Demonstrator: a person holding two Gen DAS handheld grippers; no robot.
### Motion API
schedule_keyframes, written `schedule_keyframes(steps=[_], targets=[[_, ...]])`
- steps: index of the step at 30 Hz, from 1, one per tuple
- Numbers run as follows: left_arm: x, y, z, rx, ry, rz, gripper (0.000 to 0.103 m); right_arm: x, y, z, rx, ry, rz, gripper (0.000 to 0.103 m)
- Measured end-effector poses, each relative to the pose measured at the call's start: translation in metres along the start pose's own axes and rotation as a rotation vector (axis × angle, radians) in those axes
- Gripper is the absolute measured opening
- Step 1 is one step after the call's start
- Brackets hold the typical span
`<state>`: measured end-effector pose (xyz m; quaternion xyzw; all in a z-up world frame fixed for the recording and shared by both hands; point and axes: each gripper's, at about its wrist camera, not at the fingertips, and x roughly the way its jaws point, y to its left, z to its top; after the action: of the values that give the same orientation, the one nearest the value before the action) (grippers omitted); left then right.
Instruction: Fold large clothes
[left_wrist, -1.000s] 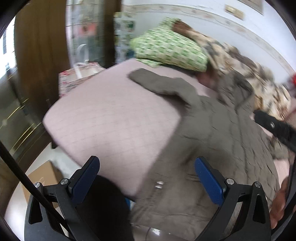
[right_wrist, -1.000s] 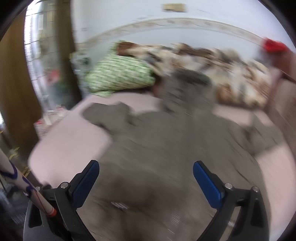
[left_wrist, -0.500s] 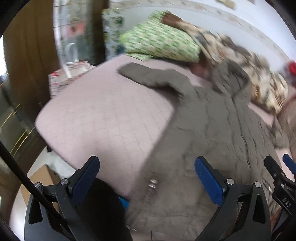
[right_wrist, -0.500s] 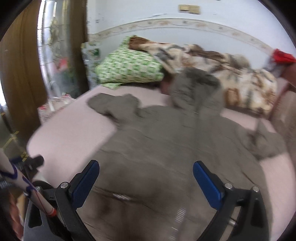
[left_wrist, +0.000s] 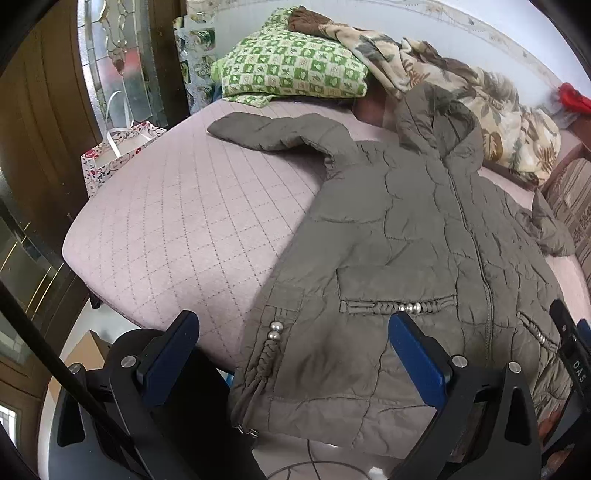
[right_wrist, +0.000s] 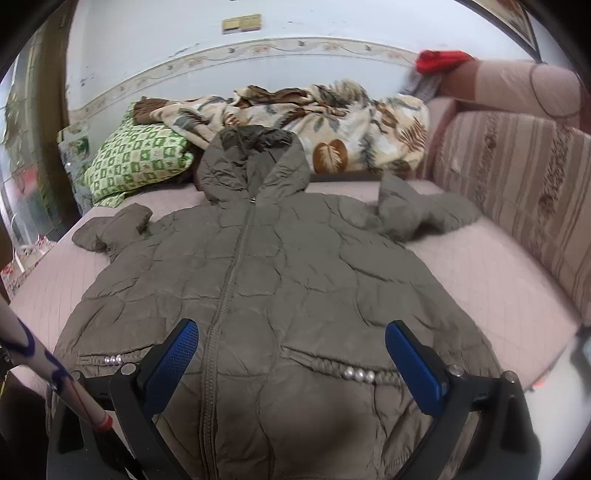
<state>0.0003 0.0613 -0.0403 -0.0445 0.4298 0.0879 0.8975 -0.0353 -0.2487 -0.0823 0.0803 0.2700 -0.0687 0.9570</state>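
I am looking along both hand-held tools at an olive-grey quilted hooded jacket (right_wrist: 280, 280), zipped up and spread front-side up on a pale pink quilted mattress (left_wrist: 177, 221). Its hood points to twelve o'clock, resting against a green checked pillow (right_wrist: 133, 162) and a cream leaf-print blanket (right_wrist: 332, 122). Its hem hangs off the near edge at six o'clock.

My left gripper (left_wrist: 293, 354) has its blue-padded jaws spread wide, holding nothing, above the hem corner by a braided, beaded pocket trim (left_wrist: 275, 330). My right gripper (right_wrist: 291, 363) is likewise spread and empty, over the lower front just right of the zipper (right_wrist: 229, 280).

In the right view one sleeve lies bunched at ten o'clock (right_wrist: 110, 229) and the other is crumpled at two o'clock (right_wrist: 421, 214), near a striped sofa back (right_wrist: 517, 206).

I judge that folding has not begun. To start well, I would reach for each sleeve near its cuff, pinch through the puffy padding firmly, and lay it flat across the chest. The slippery shell could slide, so I would first pull the hanging hem fully onto the mattress.
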Motion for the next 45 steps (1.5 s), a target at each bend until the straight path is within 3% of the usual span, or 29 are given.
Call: schedule_keyframes(steps=[4,13,17,25,30,35,41,45], targets=[[0.001,-0.001,0.0,-0.005,0.008,-0.003,0.102,-0.003,-0.007,-0.008,0.016,0.001,-0.009,0.103],[0.012,0.008,0.005,-0.026,0.021,0.002,0.102,0.009,-0.026,-0.016,0.055,0.118,0.017,0.103],[0.018,0.009,0.005,-0.03,0.028,0.006,0.102,0.016,-0.029,-0.02,0.064,0.138,-0.011,0.1],[0.022,0.005,0.006,-0.014,0.027,-0.001,0.102,0.02,-0.028,-0.02,0.049,0.137,-0.024,0.099],[0.024,-0.003,0.012,0.027,0.003,0.039,0.102,0.021,-0.031,-0.018,0.06,0.134,-0.037,0.099],[0.031,0.005,0.015,-0.009,0.028,0.037,0.102,0.024,-0.031,-0.02,0.045,0.139,-0.024,0.099],[0.034,0.014,0.013,-0.032,0.045,0.04,0.102,0.029,-0.008,-0.023,-0.036,0.148,-0.001,0.099],[0.022,0.019,0.013,-0.03,-0.003,0.037,0.102,0.026,0.003,-0.022,-0.059,0.14,0.019,0.099]])
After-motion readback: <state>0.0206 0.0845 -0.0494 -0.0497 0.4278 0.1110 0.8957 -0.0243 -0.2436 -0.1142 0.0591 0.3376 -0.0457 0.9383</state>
